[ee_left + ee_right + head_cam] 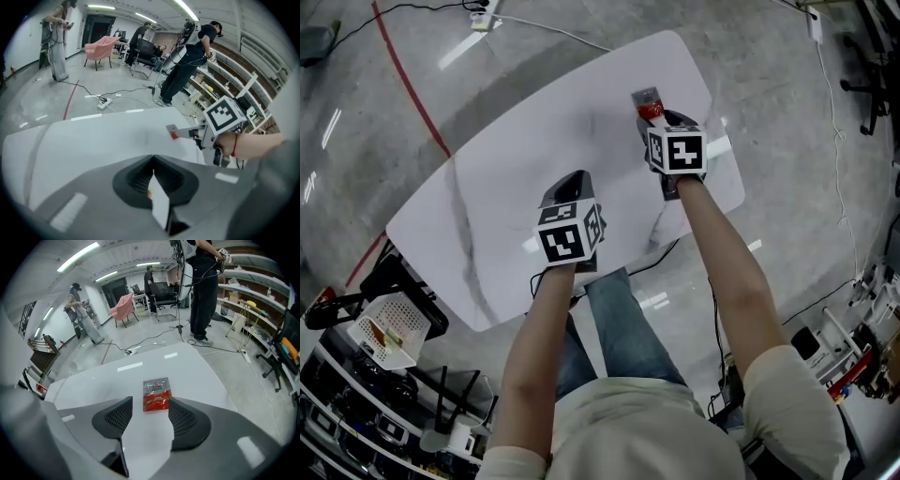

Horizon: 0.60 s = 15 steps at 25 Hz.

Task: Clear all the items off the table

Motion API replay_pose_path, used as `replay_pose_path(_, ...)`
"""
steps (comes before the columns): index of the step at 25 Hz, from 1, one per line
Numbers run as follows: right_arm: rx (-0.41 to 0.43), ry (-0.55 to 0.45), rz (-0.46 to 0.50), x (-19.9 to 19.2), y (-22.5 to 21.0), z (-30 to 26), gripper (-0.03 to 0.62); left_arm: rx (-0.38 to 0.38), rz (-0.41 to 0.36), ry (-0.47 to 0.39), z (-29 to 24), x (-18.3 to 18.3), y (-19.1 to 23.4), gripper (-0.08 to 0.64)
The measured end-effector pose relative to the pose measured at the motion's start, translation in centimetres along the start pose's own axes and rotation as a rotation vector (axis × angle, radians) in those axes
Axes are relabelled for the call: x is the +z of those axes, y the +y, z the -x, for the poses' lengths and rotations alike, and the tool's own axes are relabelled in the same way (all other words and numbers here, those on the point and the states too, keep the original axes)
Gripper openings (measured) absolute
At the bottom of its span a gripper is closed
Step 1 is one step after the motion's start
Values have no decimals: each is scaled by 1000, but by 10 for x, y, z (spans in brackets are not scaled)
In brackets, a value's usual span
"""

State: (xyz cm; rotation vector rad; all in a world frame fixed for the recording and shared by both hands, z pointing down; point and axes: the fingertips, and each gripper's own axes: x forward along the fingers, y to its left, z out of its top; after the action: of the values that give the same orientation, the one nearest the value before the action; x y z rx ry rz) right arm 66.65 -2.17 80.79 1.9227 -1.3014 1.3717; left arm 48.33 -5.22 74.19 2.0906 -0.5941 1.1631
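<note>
A small red and silver packet (pixel 647 101) lies flat near the far right corner of the white table (pixel 506 187). My right gripper (pixel 664 116) hangs just over the packet's near end. In the right gripper view the packet (pixel 156 394) sits on the table between the tips of the right gripper (pixel 150 401), which is open and not touching it. My left gripper (pixel 574 180) is over the middle of the table, shut with nothing in it (pixel 152 174). The left gripper view also shows the packet (pixel 173 131) and the right gripper (pixel 199 136) off to the right.
The table's far edge and right corner lie close beyond the packet. Cables and a power strip (pixel 131 351) trail over the floor behind. Several people stand in the room, with a pink chair (pixel 103 47) and shelves (pixel 262 301) at the right. A white basket (pixel 389 328) sits low at the left.
</note>
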Motion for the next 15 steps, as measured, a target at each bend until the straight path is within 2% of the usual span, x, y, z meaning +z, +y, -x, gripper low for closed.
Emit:
replay_pose_path(7,-33,27,-2,2,-11,-21,284,-13,-26,14,-10,-3,-3,9)
replay_pose_path(11,-54,34,27,2,-14,-31,287,-13,-28,16,-15,-3,-1,9)
replay_pose_path(15,-87,31,53,0,-17,-31,258,-10,-35,16,-16,-3,0,9)
